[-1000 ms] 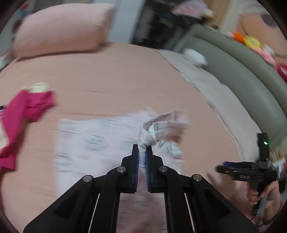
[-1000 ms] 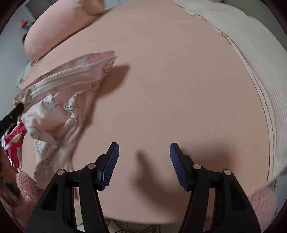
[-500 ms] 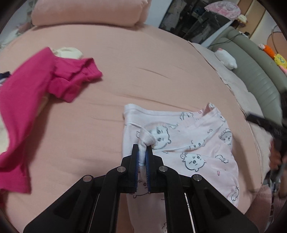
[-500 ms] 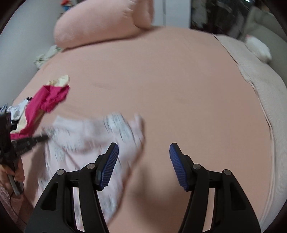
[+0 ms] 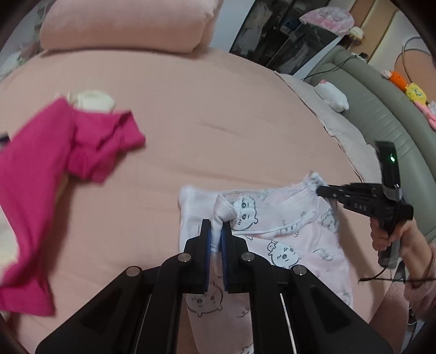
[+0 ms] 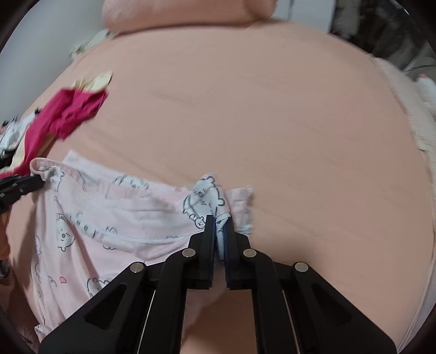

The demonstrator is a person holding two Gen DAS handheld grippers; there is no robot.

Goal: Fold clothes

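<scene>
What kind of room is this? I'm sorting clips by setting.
Most likely a home bedroom: a bed under a pink sheet, a pink pillow at its far end, loose clothes such as a magenta shirt on it, and plush toys alongside.

Peach bed carries pink printed garment, magenta top, perhaps pillow.

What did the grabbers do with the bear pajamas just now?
The right gripper swung over from bare bed, and its jaws just closed on the pink pajamas at the top edge. The left gripper kept its pinch, laying them flat. The magenta shirt stayed put.
</scene>
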